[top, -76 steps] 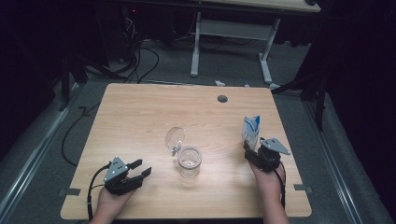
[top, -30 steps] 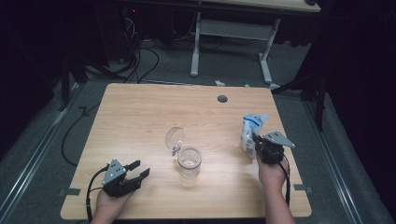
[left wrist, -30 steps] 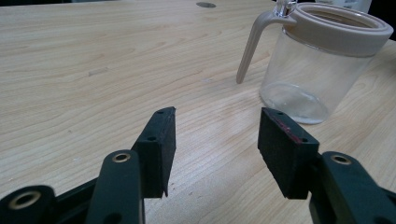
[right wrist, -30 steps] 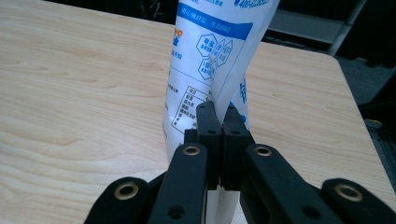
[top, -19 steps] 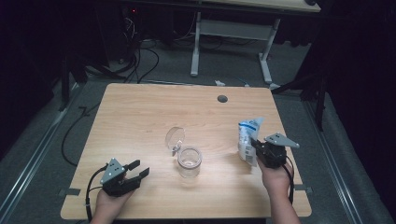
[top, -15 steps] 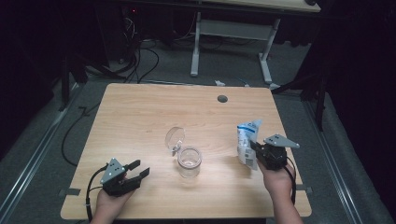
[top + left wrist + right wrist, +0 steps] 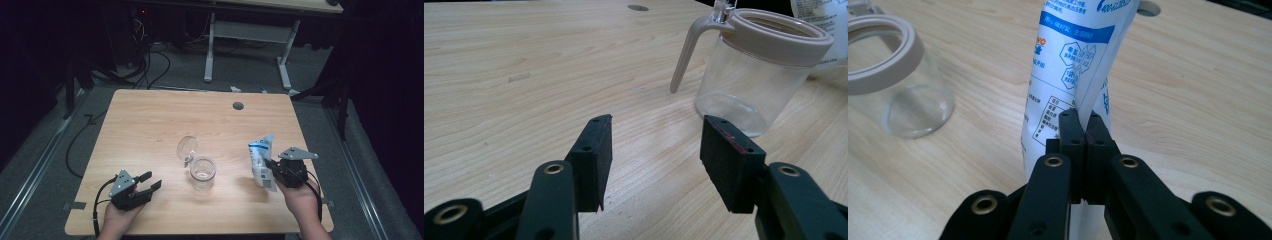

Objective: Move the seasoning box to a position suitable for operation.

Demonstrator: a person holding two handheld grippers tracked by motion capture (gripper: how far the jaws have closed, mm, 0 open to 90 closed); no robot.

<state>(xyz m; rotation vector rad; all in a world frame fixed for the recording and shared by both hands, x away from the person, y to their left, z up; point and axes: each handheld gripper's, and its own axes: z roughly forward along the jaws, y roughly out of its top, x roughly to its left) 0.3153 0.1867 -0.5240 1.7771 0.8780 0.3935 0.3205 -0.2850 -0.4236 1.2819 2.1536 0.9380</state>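
Two risks noted: right gripper point(image 7: 1082, 131) pinches the thin white pouch point(image 7: 262, 161) upright beside the lidded glass jar point(image 7: 202, 173), so it may slip or miss pouring, while left gripper point(image 7: 656, 150) rests released on the tabletop point(image 7: 150, 120).

The pouch point(image 7: 1075, 65) is white with a blue band (fine blue print below), the clear jar point(image 7: 754, 75) beige-rimmed.

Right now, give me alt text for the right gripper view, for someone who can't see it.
The right gripper has its two black jaws shut on a fold of an upright white plastic pouch with blue print. To the left, on the light wooden table, stands an open clear glass jar with a beige rim, apart from the pouch.
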